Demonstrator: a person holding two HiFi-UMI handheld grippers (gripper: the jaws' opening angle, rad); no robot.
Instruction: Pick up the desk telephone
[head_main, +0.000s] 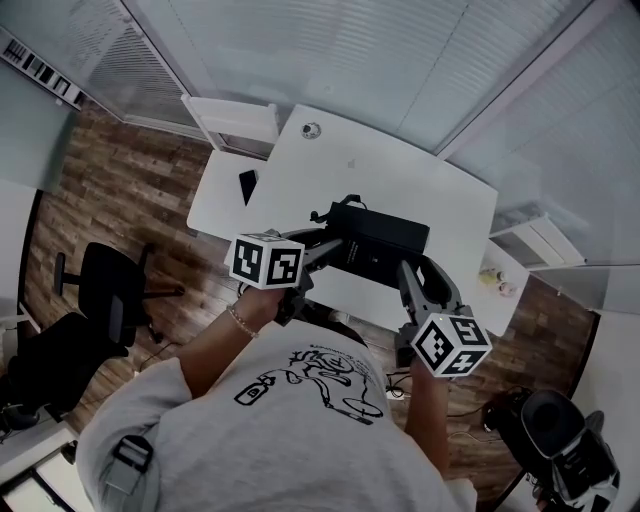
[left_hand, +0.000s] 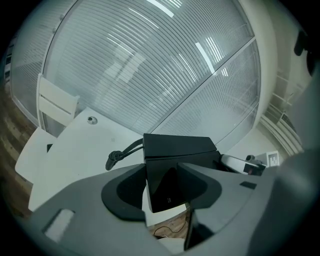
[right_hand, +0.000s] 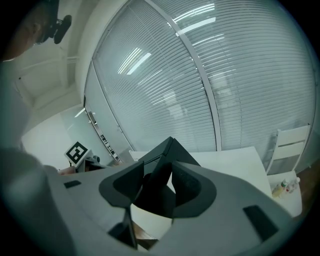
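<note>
Black desk telephone, details indistinct, pinched by left gripper and right gripper.

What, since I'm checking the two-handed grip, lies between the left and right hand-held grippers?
The black desk telephone, in the head view: the left hand-held gripper holds one end, the right hand-held gripper the other.

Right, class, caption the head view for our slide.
Seen from above, the left gripper and right gripper clamp a black telephone at a white table.
</note>
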